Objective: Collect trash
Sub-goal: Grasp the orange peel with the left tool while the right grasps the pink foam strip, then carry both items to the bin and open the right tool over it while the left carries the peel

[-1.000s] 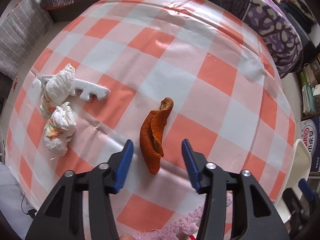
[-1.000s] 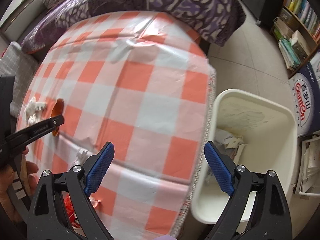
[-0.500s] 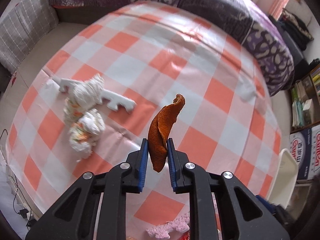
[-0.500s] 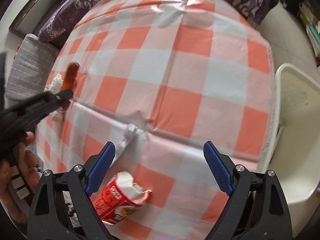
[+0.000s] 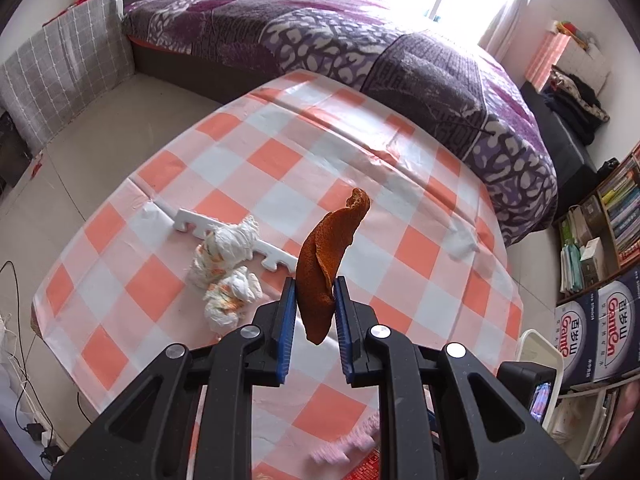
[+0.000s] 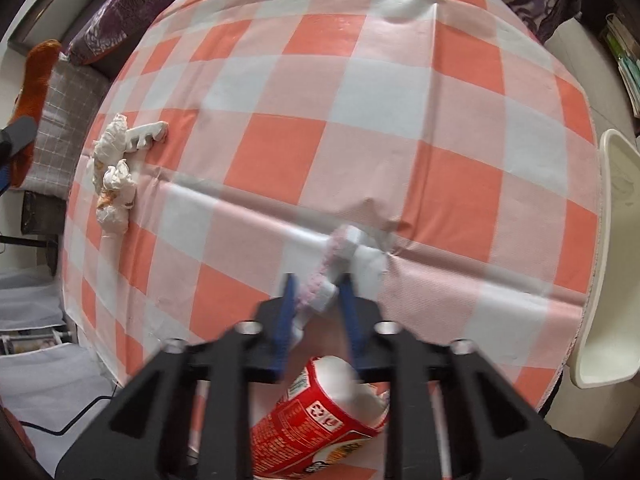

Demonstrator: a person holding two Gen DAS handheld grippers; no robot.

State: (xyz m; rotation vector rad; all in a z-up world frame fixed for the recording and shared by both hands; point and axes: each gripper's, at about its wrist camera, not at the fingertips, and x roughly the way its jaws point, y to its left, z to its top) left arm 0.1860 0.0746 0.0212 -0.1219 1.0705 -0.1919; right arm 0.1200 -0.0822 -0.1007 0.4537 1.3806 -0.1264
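A: What has the left gripper [image 5: 316,300] got?
B: An orange peel [image 5: 326,264], pinched upright between its closed pads, above the checked tablecloth [image 5: 420,248].
A: The right gripper [image 6: 318,300]?
B: Its jaws are closing on a pink-and-white foam strip [image 6: 324,280]; a red cup [image 6: 320,420] lies just beneath.

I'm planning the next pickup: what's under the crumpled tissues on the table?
A white notched foam strip lies under the crumpled tissues, its ends sticking out either side. Its middle is covered, and anything else beneath is hidden.
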